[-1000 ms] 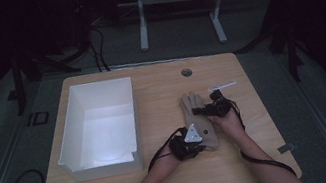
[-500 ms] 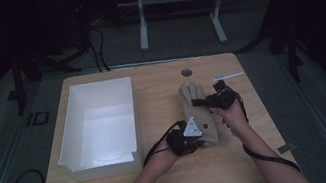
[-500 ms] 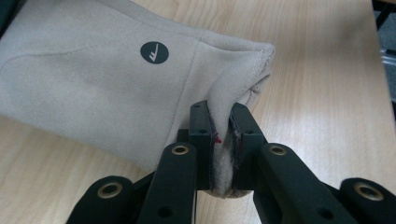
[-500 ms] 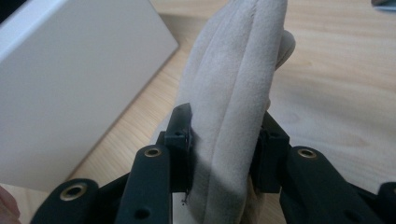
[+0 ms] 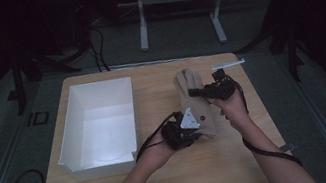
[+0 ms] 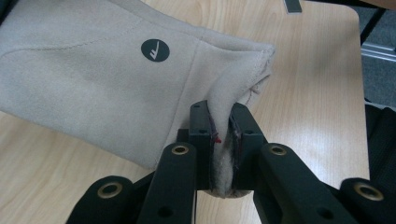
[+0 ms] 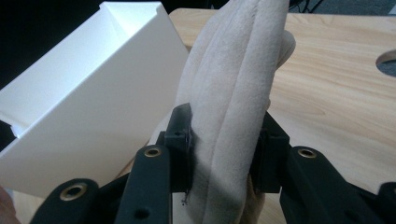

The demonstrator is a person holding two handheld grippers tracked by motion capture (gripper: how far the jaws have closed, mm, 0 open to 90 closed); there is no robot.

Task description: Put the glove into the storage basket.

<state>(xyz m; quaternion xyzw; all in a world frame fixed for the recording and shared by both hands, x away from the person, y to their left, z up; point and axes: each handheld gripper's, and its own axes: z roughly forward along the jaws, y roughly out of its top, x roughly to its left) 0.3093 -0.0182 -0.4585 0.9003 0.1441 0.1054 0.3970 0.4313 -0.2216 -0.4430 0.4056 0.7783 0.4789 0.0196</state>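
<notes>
my left gripper has its jaws drawn nearly together, pinching a fold of the cuff edge of the glove; my right gripper stands wider, its jaws clamped on the bunched finger end of the same glove; in the high view the glove stretches between my left gripper and my right gripper, over the middle of the table, just right of the box; i count one beige glove, one white box, two grippers, one small pale strip by the far edge; the glove's fingertips are cut off at the top of the right gripper view; the strip is too small to identify; the surroundings are dark
</notes>
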